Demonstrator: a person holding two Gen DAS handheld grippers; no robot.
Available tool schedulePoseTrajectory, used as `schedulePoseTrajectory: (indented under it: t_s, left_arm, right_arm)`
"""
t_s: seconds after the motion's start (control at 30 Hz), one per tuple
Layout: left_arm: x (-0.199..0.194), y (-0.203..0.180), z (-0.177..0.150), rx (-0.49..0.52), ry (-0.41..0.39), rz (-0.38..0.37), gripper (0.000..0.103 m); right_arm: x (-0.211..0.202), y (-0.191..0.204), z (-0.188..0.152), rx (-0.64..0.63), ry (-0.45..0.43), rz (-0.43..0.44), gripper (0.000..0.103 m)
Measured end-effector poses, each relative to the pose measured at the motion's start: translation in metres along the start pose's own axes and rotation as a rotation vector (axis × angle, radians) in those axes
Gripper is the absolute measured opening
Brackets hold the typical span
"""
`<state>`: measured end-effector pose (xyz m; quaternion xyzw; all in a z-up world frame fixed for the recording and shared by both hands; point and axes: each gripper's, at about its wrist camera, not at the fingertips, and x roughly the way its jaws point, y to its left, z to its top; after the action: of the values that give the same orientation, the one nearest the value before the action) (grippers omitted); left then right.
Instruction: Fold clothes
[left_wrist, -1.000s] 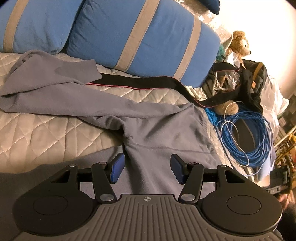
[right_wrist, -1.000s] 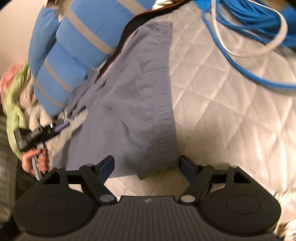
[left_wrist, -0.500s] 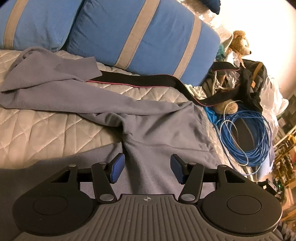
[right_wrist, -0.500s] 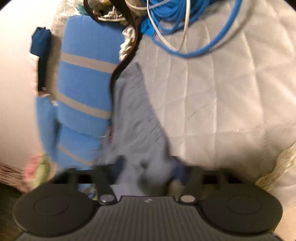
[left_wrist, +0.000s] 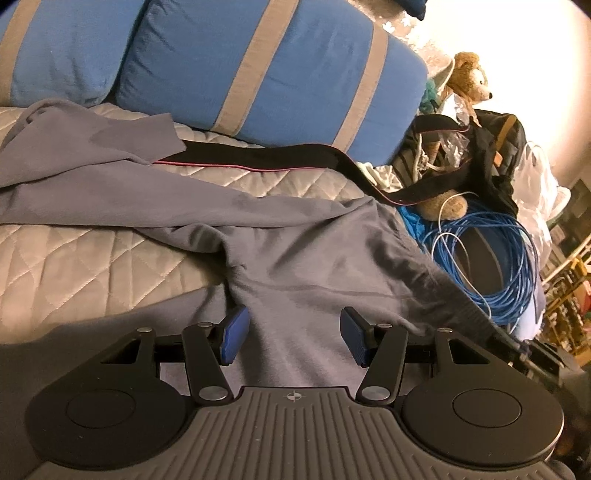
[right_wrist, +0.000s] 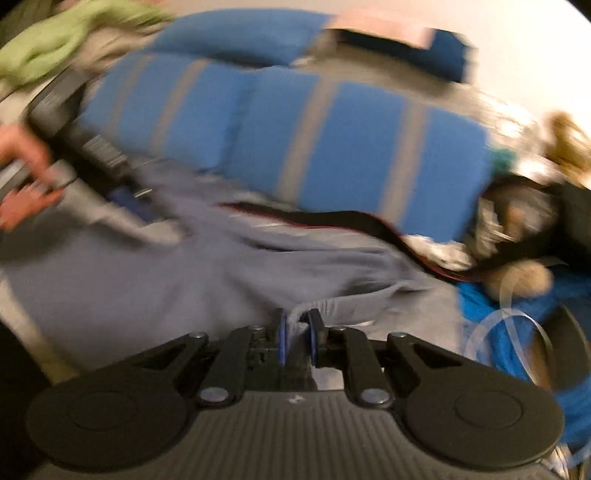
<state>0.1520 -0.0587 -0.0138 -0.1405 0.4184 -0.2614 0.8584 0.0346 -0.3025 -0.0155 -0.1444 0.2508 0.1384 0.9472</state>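
Right hand-held gripper (right_wrist: 297, 338) swung over, closing on grey garment (left_wrist: 295, 258) edge; left hand-held gripper (left_wrist: 291, 334) apart. Thin pinch may slip w/ a fast pull.

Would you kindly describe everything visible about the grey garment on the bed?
The grey garment is soft, matte knit, lying crumpled and unfolded across the quilted bed cover. One part stretches toward the blue striped cushions, overlapping a black strap. The right gripper is closing on a bunched edge. The left gripper stands open over it, cloth between its fingers.
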Motion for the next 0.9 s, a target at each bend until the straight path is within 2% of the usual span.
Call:
schedulePoseTrajectory:
  t_s: [0.13,0.27,0.33,0.37,0.4,0.43,0.47,0.5,0.6,0.7,0.83,0.9]
  left_arm:
    - [0.004,-0.006,0.0,0.013,-0.004,-0.029,0.053]
    - [0.01,-0.011,-0.003,0.024,0.018,-0.043,0.053]
    - [0.012,-0.013,-0.004,0.031,0.028,-0.045,0.053]
    - [0.013,-0.013,-0.005,0.034,0.033,-0.048,0.053]
    - [0.014,-0.013,-0.005,0.034,0.036,-0.049,0.053]
    - [0.013,-0.013,-0.005,0.032,0.038,-0.047,0.053]
    - [0.013,-0.013,-0.005,0.028,0.038,-0.046,0.053]
    - [0.012,-0.012,-0.005,0.022,0.038,-0.046,0.053]
    - [0.01,-0.009,-0.004,0.008,0.035,-0.05,0.053]
    - [0.009,-0.007,-0.004,-0.004,0.039,-0.05,0.053]
    - [0.01,-0.007,-0.002,-0.015,0.043,-0.053,0.053]
    - [0.01,-0.007,-0.002,-0.016,0.044,-0.056,0.053]
  right_arm:
    - [0.026,0.005,-0.005,0.044,0.055,0.157,0.014]
    - [0.041,0.003,-0.014,0.108,0.119,0.207,0.014]
    - [0.046,0.003,-0.019,0.121,0.158,0.219,0.019]
    - [0.047,0.004,-0.019,0.118,0.172,0.225,0.033]
    - [0.048,0.005,-0.018,0.119,0.171,0.235,0.053]
    - [0.044,0.002,-0.016,0.135,0.157,0.262,0.059]
    - [0.039,-0.003,-0.014,0.166,0.126,0.288,0.071]
    - [0.034,-0.008,-0.012,0.198,0.09,0.296,0.075]
    - [0.032,-0.035,-0.002,0.331,0.016,0.231,0.074]
    - [0.049,-0.063,0.006,0.433,0.032,0.039,0.07]
    - [0.084,-0.083,0.015,0.549,0.118,0.013,0.065]
    - [0.102,-0.085,0.02,0.549,0.169,0.003,0.06]
